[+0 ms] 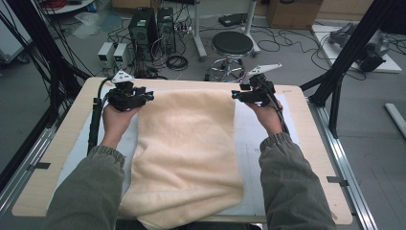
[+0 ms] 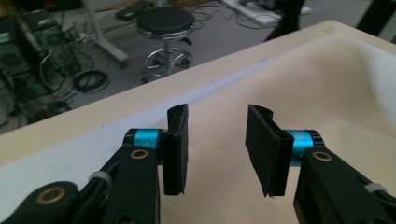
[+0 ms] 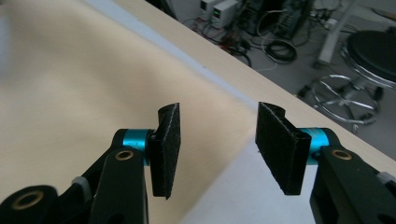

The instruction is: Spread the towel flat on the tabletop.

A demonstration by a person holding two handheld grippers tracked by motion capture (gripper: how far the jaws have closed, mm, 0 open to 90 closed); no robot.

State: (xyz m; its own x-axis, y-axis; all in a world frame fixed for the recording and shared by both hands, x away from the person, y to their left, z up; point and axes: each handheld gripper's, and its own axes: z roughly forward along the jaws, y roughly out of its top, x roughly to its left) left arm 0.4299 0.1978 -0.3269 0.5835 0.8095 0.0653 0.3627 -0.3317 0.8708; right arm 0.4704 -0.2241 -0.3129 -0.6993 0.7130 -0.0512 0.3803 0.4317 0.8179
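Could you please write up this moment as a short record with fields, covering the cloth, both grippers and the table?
cloth: cream fleecy towel lying spread on the table, near edge hanging over the person's side
surface: pale mat on a wooden table
left gripper: above the towel's far left corner, jaws apart, nothing between them
right gripper: above the towel's far right corner, jaws apart, nothing between them
contact: neither gripper grips the towel
background: black round stool and computer towers on the floor beyond the table
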